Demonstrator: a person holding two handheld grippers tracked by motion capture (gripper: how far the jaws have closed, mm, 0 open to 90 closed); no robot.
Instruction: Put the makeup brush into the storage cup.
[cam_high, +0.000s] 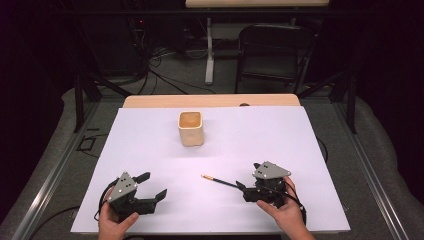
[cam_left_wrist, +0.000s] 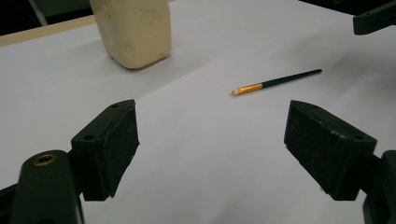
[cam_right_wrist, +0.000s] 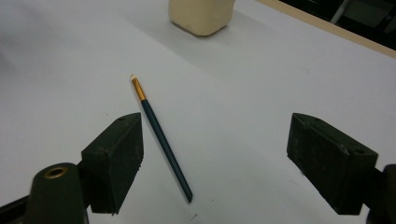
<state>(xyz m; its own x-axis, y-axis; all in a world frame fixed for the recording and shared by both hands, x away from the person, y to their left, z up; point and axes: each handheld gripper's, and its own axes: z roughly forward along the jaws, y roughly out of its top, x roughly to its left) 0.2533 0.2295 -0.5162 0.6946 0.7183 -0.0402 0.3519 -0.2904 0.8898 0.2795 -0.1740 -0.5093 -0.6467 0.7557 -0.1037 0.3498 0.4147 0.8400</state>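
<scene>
A thin paintbrush (cam_high: 220, 181) with a dark handle, gold ferrule and pale tip lies flat on the white sheet (cam_high: 260, 135). My right gripper (cam_high: 248, 175) is open at the handle end. In the right gripper view the brush (cam_right_wrist: 161, 135) lies between the wide-apart jaws, close to the left one, untouched; the right gripper (cam_right_wrist: 215, 140) holds nothing. My left gripper (cam_high: 154, 185) is open at the near left, empty, with the brush (cam_left_wrist: 275, 81) ahead and to the right of the left gripper (cam_left_wrist: 212, 135). A cream square cup (cam_high: 190, 128) stands upright farther back.
The cup (cam_left_wrist: 135, 30) is ahead and to the left in the left gripper view, and the cup (cam_right_wrist: 201, 14) sits at the top of the right gripper view. The wooden table edge (cam_high: 210, 100) lies beyond the sheet. A dark folding chair (cam_high: 272, 52) stands behind the table.
</scene>
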